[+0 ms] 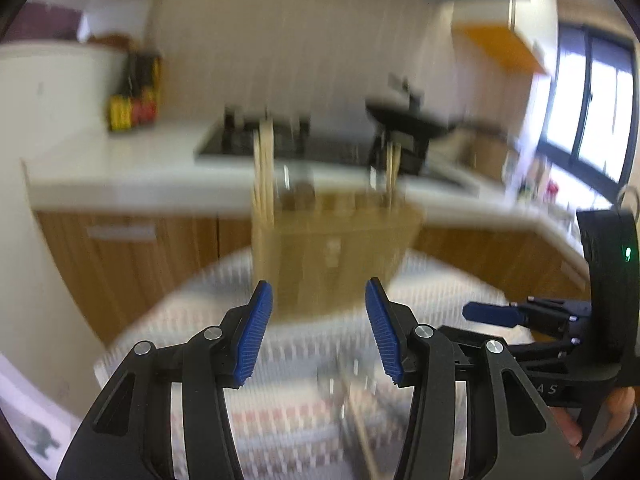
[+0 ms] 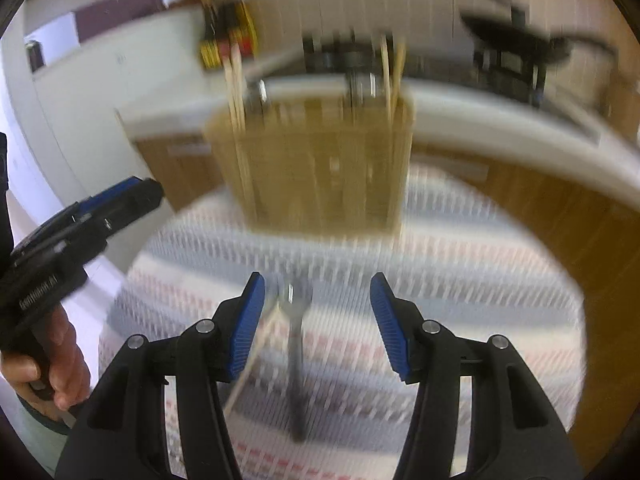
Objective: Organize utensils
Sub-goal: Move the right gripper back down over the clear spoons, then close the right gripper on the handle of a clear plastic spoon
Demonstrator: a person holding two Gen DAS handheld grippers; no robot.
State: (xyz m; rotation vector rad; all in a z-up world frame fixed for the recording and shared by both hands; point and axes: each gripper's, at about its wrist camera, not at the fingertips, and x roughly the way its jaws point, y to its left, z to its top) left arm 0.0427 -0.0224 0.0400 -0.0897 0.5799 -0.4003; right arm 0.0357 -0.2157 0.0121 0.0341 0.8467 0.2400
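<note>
A wooden utensil holder stands on a round table with a striped cloth; it also shows in the right wrist view. Chopsticks and metal utensils stick up from it. My left gripper is open and empty, just in front of the holder. My right gripper is open and empty above a metal fork and a pale chopstick lying on the cloth. Both views are blurred by motion.
Behind the table runs a white kitchen counter with a stove, a pan, sauce bottles and wooden cabinets below. The right gripper shows at the right of the left view.
</note>
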